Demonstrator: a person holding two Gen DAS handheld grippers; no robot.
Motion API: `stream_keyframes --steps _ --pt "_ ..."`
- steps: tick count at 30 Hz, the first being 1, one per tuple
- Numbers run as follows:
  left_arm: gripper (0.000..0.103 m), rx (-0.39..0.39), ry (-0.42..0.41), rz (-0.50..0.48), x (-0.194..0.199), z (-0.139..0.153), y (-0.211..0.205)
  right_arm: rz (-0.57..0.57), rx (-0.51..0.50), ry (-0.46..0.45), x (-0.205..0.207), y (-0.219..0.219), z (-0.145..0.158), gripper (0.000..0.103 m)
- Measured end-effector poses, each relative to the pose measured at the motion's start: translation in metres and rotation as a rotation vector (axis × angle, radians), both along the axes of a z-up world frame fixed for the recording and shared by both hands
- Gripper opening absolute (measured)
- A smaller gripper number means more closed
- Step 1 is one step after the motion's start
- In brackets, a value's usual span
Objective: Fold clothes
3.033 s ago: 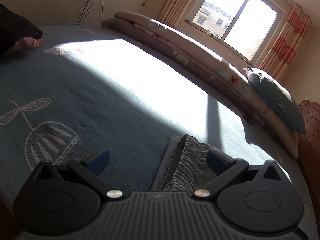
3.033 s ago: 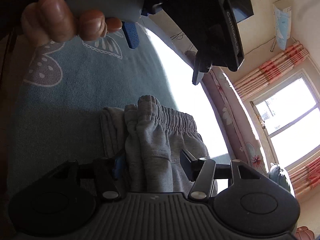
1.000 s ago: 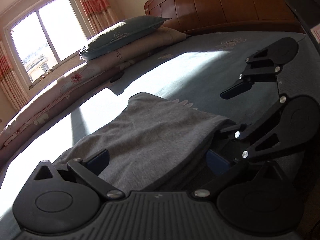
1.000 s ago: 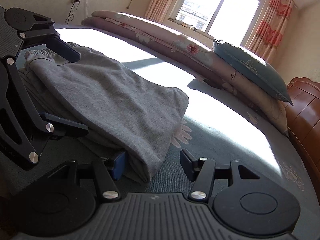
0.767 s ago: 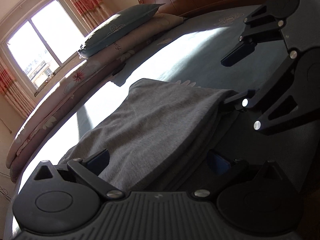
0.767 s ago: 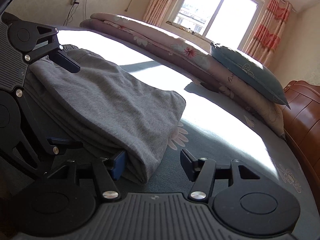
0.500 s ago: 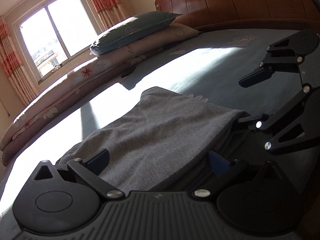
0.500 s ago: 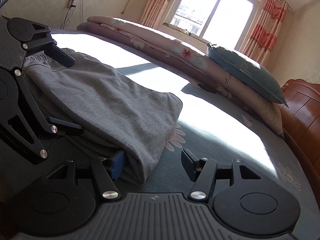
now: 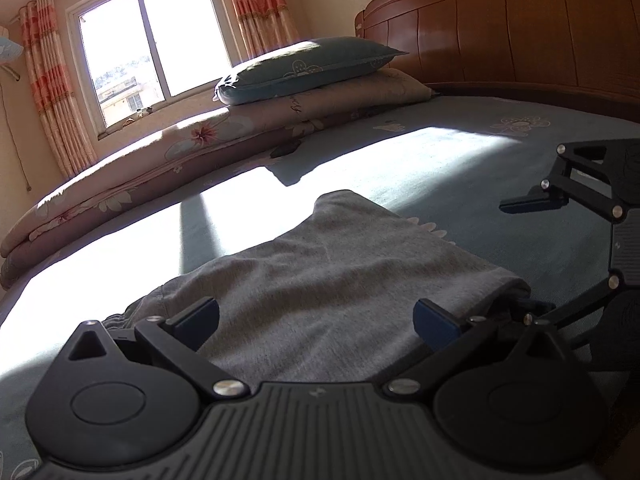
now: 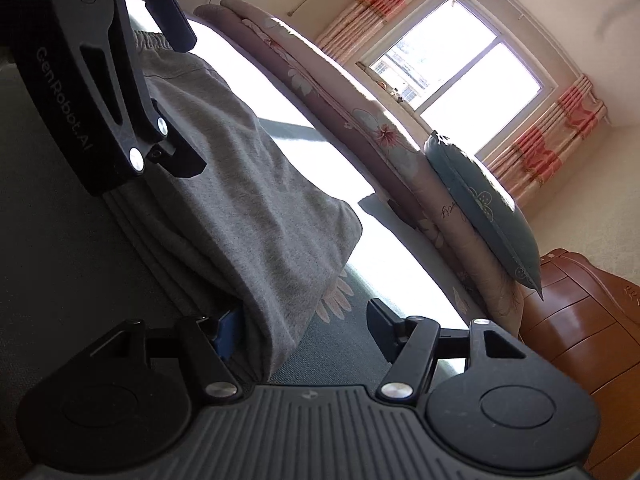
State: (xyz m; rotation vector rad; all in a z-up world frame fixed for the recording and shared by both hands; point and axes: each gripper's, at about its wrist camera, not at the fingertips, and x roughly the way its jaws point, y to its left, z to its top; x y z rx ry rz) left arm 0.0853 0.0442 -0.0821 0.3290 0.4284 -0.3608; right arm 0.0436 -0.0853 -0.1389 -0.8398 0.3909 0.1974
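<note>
One pair of grey cotton sweatpants (image 9: 344, 280), folded into a thick soft bundle with its gathered waistband at one end, is lying on the teal flower-printed bedsheet (image 9: 460, 168), partly in a bright patch of sun. The left gripper (image 9: 316, 314) is standing wide open over the waistband end, its blue-padded fingers (image 9: 434, 322) straddling the cloth without pinching it. The right gripper (image 10: 300, 326) is sitting at the opposite folded edge; its jaws have just been opening, one blue pad lying against the side of the bundle and the other well clear, so nothing is being gripped. Beyond the sweatpants, a rolled floral quilt (image 9: 160, 160) and a teal pillow (image 9: 308, 68) are lying along the window side, near the brown wooden headboard (image 9: 500, 36). The risk now, as I judge it, is a pad snagging the loose top layer as either gripper withdraws, dragging the fold open or skewing the stack.
</note>
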Motion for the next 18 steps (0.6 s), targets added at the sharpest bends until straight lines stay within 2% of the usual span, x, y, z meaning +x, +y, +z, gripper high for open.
stream_keyframes --steps 3,5,9,12,14,16,18 --pt "0.102 -0.122 -0.011 -0.017 0.000 0.010 0.013 -0.011 -0.075 -0.011 -0.007 -0.008 -0.010 0.070" --pt "0.102 -0.172 0.000 0.037 0.006 0.012 0.019 -0.023 -0.060 0.005 -0.011 -0.016 -0.009 0.070" --pt "0.103 -0.082 0.141 0.250 0.039 -0.007 0.023 -0.026 0.001 0.040 -0.018 -0.026 0.009 0.070" --pt "0.103 -0.092 0.209 0.314 0.050 -0.016 0.032 -0.005 0.135 0.075 -0.012 -0.037 0.037 0.070" --pt "0.103 -0.158 0.159 0.299 0.044 -0.005 0.040 0.003 0.227 0.102 0.000 -0.042 0.054 0.069" --pt "0.103 -0.205 0.102 0.297 0.039 0.004 0.046 0.007 0.361 0.158 0.025 -0.046 0.070 0.059" --pt "0.103 -0.227 0.095 0.335 0.044 0.007 0.050 0.009 0.466 0.223 0.048 -0.045 0.071 0.053"
